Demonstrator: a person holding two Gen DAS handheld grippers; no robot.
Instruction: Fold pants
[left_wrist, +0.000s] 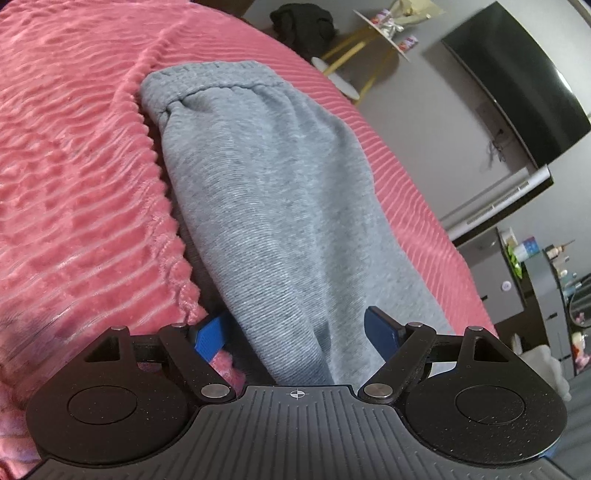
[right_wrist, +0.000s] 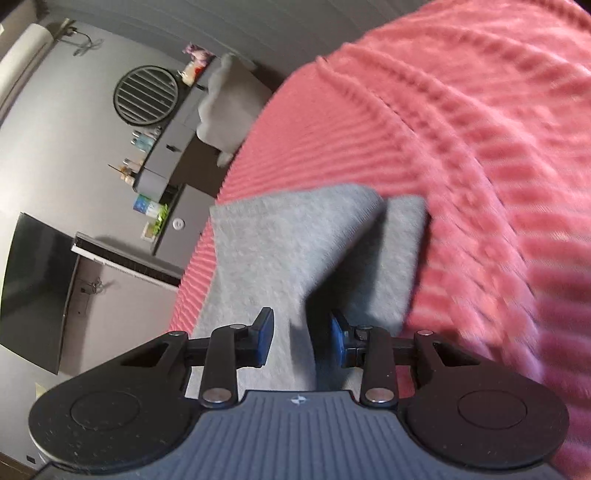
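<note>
- I see the grey pants (left_wrist: 266, 206) lying lengthwise on the pink ribbed blanket (left_wrist: 74, 184), waistband at the far end.
- My left gripper (left_wrist: 295, 339) stands wide apart, straddling the cloth without pinching it.
- My right gripper (right_wrist: 302, 341) is partly apart over the leg ends (right_wrist: 295, 240), pads clear.

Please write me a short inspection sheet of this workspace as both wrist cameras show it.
Surface: pink ribbed blanket covering a bed, rumpled in ridges.
Job's things: grey pants lying lengthwise near the bed's edge, waistband at the far end in the left view; leg ends overlapping in the right view.
Clutter: nothing seen on the blanket.
Grippers: left gripper open wide, straddling the pants; right gripper open more narrowly over a fabric ridge, pads not pressing.
Cables: wires hanging below the wall television.
Surroundings: grey wall, dresser with bottles, round mirror, small round table.
</note>
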